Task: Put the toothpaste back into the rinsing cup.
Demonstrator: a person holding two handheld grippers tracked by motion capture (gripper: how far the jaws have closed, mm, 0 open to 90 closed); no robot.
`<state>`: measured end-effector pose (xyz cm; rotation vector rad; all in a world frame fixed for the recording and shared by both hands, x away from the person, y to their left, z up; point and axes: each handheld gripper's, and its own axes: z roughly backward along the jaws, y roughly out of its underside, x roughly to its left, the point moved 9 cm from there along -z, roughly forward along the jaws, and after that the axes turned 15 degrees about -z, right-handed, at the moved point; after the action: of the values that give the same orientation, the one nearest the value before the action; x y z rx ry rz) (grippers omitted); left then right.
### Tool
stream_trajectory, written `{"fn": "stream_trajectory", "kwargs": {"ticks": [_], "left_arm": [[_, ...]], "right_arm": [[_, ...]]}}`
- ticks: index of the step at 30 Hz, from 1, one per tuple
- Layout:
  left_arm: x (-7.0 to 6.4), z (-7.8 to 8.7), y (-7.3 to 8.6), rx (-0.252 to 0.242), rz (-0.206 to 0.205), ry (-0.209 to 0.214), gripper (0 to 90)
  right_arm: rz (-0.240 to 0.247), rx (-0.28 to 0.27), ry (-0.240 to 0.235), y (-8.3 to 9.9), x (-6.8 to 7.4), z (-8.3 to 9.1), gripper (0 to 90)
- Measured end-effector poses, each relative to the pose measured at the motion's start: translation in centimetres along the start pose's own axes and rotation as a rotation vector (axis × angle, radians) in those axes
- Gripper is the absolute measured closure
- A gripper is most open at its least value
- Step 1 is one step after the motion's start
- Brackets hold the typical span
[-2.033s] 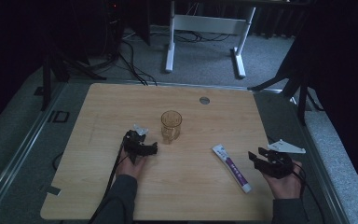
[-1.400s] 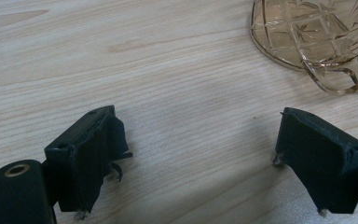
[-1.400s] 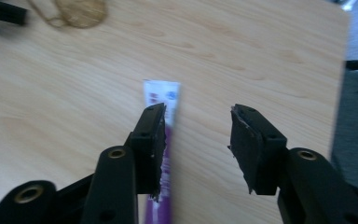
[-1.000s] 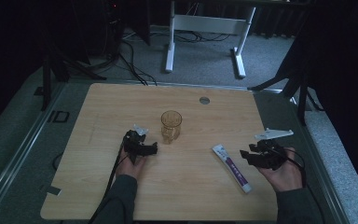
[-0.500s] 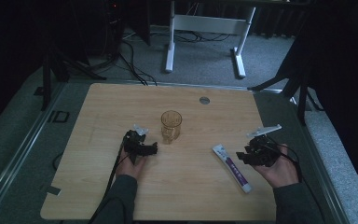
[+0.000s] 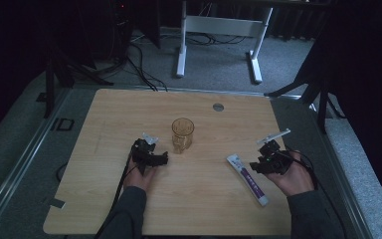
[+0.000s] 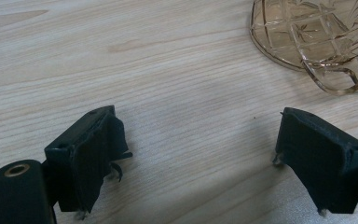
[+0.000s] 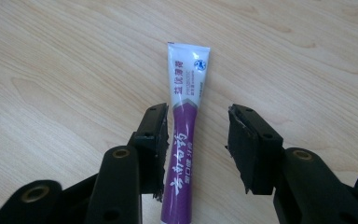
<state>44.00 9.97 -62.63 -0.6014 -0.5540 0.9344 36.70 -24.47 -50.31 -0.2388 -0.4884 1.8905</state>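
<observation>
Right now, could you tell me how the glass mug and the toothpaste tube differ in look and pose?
The glass mug is clear amber cut glass with a handle; the toothpaste tube is opaque, white and purple with print. The mug stands upright near the table's middle, while the tube lies flat. The left gripper is open beside the mug, apart from it; the right gripper is open with its jaws either side of the tube. Both rest on the wooden table.

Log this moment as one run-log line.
right gripper: open, jaws either side of toothpaste tube | tube: flat on table | left gripper: open, by amber glass mug | mug: upright
</observation>
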Motion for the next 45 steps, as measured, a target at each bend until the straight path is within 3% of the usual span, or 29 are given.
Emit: {"fn": "stream_trajectory", "kwargs": {"ticks": [45], "left_arm": [[0.0,0.0,0.0,0.000,0.000,0.000,12.9]], "right_arm": [[0.013,0.196,0.044,1.5,-0.3,-4.1,61.1]]}}
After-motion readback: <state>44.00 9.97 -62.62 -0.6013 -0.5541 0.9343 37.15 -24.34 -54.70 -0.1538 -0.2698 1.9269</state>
